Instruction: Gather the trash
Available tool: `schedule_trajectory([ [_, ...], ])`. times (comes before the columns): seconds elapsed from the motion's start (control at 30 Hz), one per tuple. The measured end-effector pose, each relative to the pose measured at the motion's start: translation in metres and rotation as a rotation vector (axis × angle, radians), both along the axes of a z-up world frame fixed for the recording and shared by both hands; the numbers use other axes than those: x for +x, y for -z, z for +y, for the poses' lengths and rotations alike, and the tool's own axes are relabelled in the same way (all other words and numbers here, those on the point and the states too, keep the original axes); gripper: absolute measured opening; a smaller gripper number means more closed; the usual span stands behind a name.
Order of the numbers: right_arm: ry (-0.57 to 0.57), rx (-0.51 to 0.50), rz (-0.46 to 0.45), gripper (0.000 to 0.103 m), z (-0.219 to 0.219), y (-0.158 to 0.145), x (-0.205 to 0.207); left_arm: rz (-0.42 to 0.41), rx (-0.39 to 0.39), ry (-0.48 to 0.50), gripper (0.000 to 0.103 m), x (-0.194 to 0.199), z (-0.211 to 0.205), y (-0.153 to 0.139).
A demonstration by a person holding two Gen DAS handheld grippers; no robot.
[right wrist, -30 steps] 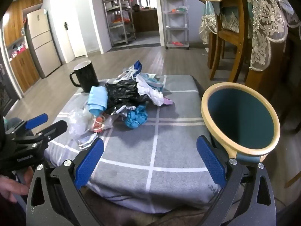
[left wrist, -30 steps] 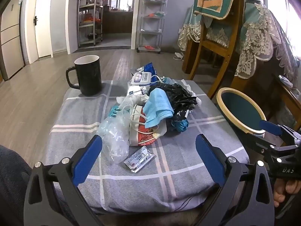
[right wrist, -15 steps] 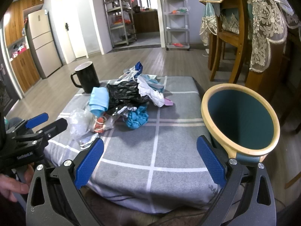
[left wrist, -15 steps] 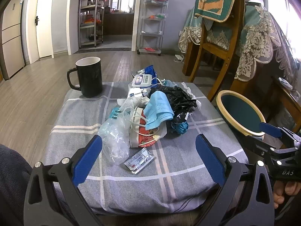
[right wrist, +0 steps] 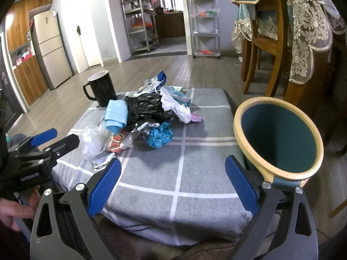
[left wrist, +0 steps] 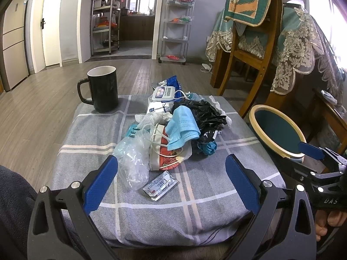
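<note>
Barely shifted since a second ago. Left tool [left wrist: 171, 173] and right tool [right wrist: 171, 186] both spread wide, empty, near edge of cushion [left wrist: 208, 186]. Trash pile [left wrist: 173, 130] mid-cushion; bin [right wrist: 277, 136] right. Risks: snagging mask loops, knocking mug [left wrist: 103, 88] far left.

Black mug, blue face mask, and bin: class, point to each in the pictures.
black mug [left wrist: 105, 91], left wrist view, on the front of its body.
blue face mask [left wrist: 182, 125], left wrist view, on its pleated middle.
bin [right wrist: 240, 138], right wrist view, on its cream rim.
</note>
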State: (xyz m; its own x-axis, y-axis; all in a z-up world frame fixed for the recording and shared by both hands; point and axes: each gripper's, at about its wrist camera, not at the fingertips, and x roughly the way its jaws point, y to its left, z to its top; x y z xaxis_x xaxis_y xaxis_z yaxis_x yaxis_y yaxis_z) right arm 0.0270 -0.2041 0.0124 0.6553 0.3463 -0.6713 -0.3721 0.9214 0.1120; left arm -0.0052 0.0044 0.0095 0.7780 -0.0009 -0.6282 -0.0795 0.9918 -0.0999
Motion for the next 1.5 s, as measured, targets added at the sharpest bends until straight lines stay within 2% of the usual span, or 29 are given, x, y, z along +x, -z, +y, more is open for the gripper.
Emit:
schedule_trajectory([
  [0.23, 0.001, 0.001, -0.001, 0.094, -0.001, 0.0, 0.0, -0.003, -0.003, 0.001, 0.096, 0.003, -0.002, -0.002],
  [0.3, 0.001, 0.002, 0.0, 0.092, 0.0, 0.0, 0.0, -0.003, -0.004, 0.001, 0.09, 0.002, -0.001, -0.003],
  [0.47, -0.006, 0.005, 0.009, 0.083, 0.002, 0.0, 0.001, 0.009, -0.041, -0.048, 0.083, 0.011, 0.011, -0.005],
  [0.77, -0.064, 0.003, 0.004, 0.079, 0.019, -0.005, 0.008, 0.086, -0.084, -0.138, 0.081, 0.032, 0.041, 0.005],
  [1.1, -0.11, 0.015, 0.009, 0.075, 0.041, -0.008, 0.018, 0.097, -0.082, -0.152, 0.078, 0.037, 0.051, 0.008],
  [1.2, -0.122, 0.015, 0.013, 0.074, 0.049, -0.01, 0.023, 0.124, -0.071, -0.171, 0.077, 0.042, 0.057, 0.013],
  [1.4, -0.145, 0.002, 0.015, 0.07, 0.069, -0.011, 0.037, 0.235, -0.058, -0.201, 0.072, 0.054, 0.067, 0.036],
  [1.5, -0.162, -0.007, 0.02, 0.069, 0.081, -0.011, 0.045, 0.242, -0.055, -0.202, 0.072, 0.057, 0.069, 0.04],
])
